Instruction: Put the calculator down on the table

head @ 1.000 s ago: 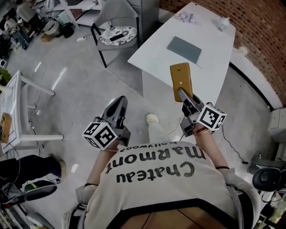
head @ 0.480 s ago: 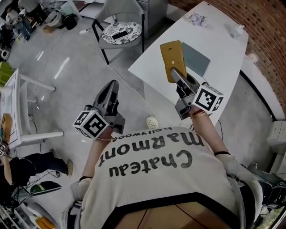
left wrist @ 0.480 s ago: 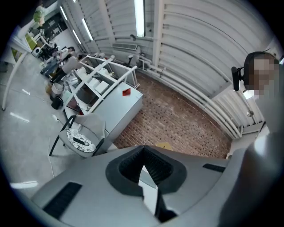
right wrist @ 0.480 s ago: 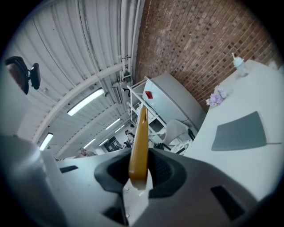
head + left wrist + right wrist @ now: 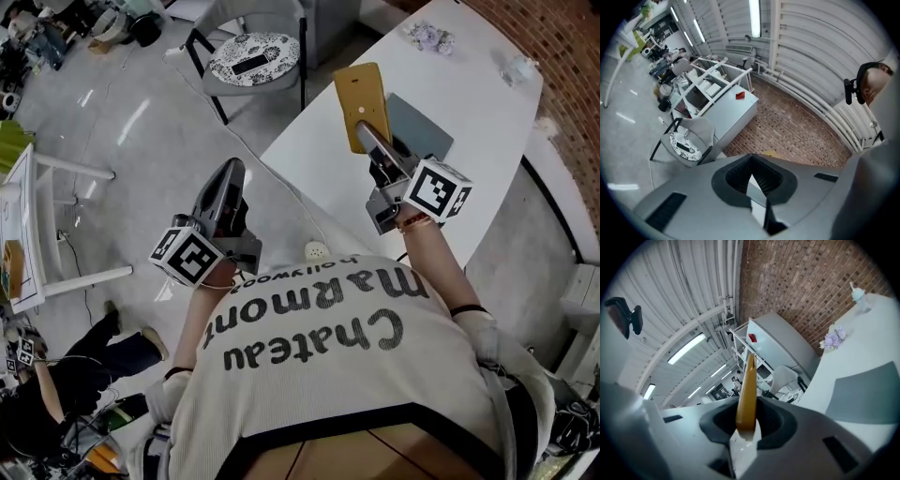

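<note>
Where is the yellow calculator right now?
In the head view the calculator is at upper centre-right, held by the right gripper, over the near part of the white table and just left of the grey mat.

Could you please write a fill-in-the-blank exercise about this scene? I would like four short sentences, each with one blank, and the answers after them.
1. The calculator gripped by the right gripper is ___ in colour.
2. The left gripper, its jaws together, holds ___.
3. The flat mat lying on the white table is ___ in colour.
4. The wall beside the table is built of ___.

Missing words: yellow; nothing; grey; brick.
</note>
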### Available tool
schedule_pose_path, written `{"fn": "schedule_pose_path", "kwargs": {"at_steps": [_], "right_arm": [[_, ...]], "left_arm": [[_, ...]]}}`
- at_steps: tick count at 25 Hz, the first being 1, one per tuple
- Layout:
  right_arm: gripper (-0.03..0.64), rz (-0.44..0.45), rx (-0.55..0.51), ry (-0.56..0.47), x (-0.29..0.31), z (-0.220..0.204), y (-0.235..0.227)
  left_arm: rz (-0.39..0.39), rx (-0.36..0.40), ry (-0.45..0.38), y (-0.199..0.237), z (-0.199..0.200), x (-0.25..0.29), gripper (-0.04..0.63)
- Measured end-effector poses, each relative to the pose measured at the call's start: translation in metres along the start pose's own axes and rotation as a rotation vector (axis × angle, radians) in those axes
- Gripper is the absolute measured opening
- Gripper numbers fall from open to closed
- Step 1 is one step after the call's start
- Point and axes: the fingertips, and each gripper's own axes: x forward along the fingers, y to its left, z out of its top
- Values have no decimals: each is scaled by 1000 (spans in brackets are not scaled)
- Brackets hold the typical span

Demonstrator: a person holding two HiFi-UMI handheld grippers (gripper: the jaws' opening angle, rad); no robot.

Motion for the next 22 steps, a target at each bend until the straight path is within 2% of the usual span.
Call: {"fn": "schedule_pose_path", "kwargs": {"at_steps": [3,8,12,19,22], "right_arm": [[91,-36,23,30,6,-10,-26],[91,-87,55,90,15,-38,-60],[91,-122,92,134,22,-59,-79],[91,-225,109,237,34,-96,-110],[91,-269,110,284,39,-113,-120]], "left_arm": [[17,-18,46,7,-18,8,2],[107,-49,85,33,-43,7,2],[172,-32,113,50,-50,6,2],[148,17,146,60,-59,13,2],[158,6,159,65,-63,12,2]]}}
